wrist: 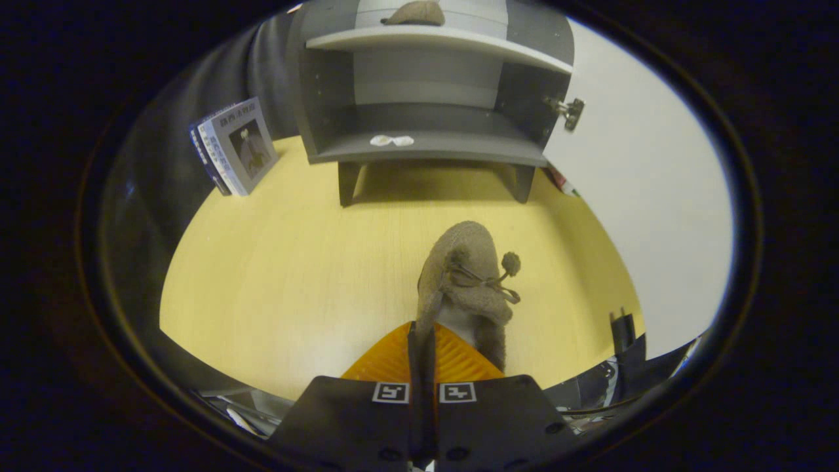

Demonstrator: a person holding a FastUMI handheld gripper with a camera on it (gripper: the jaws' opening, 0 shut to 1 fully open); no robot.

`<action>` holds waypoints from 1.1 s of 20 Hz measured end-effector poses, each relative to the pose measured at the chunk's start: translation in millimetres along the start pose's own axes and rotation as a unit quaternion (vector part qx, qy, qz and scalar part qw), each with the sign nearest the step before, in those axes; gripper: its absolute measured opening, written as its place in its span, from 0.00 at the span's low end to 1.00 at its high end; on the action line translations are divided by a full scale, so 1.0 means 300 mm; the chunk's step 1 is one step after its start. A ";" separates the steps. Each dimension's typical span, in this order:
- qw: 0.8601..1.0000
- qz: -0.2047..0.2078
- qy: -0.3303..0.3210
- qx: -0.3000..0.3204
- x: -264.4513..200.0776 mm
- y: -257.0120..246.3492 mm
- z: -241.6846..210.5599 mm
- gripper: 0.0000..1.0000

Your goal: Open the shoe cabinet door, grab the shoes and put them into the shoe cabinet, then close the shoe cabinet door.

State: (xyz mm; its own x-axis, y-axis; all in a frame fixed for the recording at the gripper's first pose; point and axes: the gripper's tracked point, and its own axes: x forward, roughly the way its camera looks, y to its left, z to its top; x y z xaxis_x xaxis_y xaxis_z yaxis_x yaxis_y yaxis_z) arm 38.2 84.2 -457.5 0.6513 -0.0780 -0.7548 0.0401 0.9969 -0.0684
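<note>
A brown fuzzy shoe (467,275) with a pom-pom lace hangs just ahead of my fingers, toe pointing toward the cabinet. My gripper (423,341) is shut on the left side of the shoe's collar, the two fingers pressed together with the fabric pinched between them. Beyond it stands the grey shoe cabinet (426,124) with its white door (655,196) swung open to the right. A second brown shoe (415,13) lies on the cabinet's upper shelf. The lower shelf (459,145) holds a small white object (391,140).
The cabinet stands on a yellow wooden tabletop (295,262). A book (236,144) leans upright on the table to the left of the cabinet. A metal hinge (569,110) sticks out where the door meets the cabinet's right wall.
</note>
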 end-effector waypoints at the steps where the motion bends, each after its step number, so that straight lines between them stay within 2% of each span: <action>1: 1.000 -0.001 -0.007 0.004 -0.034 -0.005 0.031 0.03; 6: 0.998 -0.020 -0.061 0.007 -0.230 -0.043 0.217 0.03; 10: 0.991 -0.053 -0.119 0.018 -0.387 -0.086 0.392 0.02; 13: 0.986 -0.063 -0.153 0.026 -0.476 -0.100 0.493 0.03; 17: 0.982 -0.066 -0.178 0.024 -0.550 -0.117 0.637 0.03; 22: 0.975 -0.067 -0.211 0.003 -0.552 -0.164 0.855 0.02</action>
State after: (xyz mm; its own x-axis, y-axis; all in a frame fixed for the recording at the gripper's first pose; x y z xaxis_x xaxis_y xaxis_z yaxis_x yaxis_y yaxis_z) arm 122.9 51.7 -161.9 0.8936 -0.1964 -0.4037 0.1502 0.9782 -0.1436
